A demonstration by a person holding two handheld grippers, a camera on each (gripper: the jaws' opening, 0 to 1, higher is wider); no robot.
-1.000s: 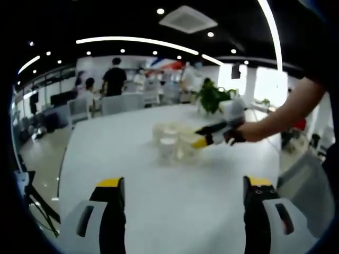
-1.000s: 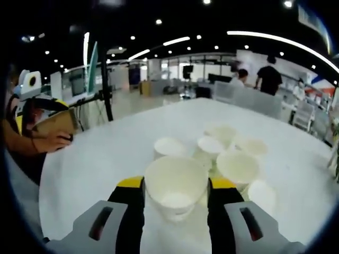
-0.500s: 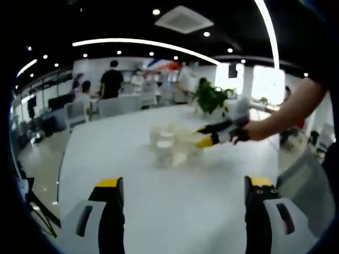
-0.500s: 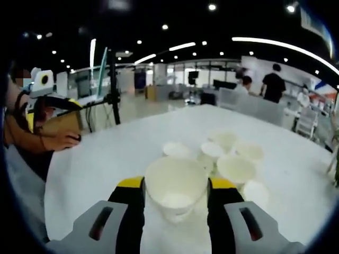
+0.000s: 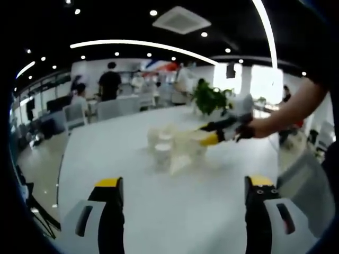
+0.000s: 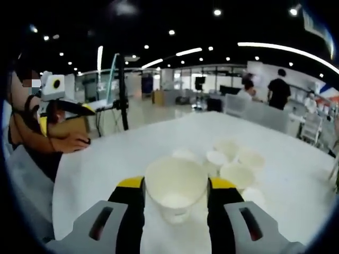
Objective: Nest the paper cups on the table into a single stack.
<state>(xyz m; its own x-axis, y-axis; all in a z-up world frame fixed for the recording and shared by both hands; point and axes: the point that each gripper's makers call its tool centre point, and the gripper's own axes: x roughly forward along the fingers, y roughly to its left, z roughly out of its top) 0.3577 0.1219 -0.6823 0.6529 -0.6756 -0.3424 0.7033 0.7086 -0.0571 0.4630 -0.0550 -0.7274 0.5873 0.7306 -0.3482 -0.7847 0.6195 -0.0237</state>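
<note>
In the left gripper view, my left claw [image 5: 180,211] hung spread wide over bare tabletop [image 5: 180,180] with nothing between its jaws; I judged it parked there to stay clear while the other hand did the work. Ahead, near the middle of the tabletop, the loose cups [image 5: 161,148] stood bunched together, pale and blurred (I could not count them from here). The right claw [image 5: 207,139] reached in from the right at that cluster, and whether it held something was too blurred to tell in this view. A plant [image 5: 211,98] stood behind the cups, with chairs and people further back.

In the right gripper view, my right claw [image 6: 176,191] was clamped on one cup [image 6: 175,188], a jaw pressed to each side of its wall just under the rim. The cup sat upright with its mouth open toward me, which I took as the right attitude for lowering it into another. Its inside looked bare. Beyond it the remaining cups [image 6: 233,161] stood upright on the tabletop in a close group, some touching, all showing nothing inside as far as I could make out. The held cup was lifted above and short of them, so I judged the nesting not yet done.
</note>
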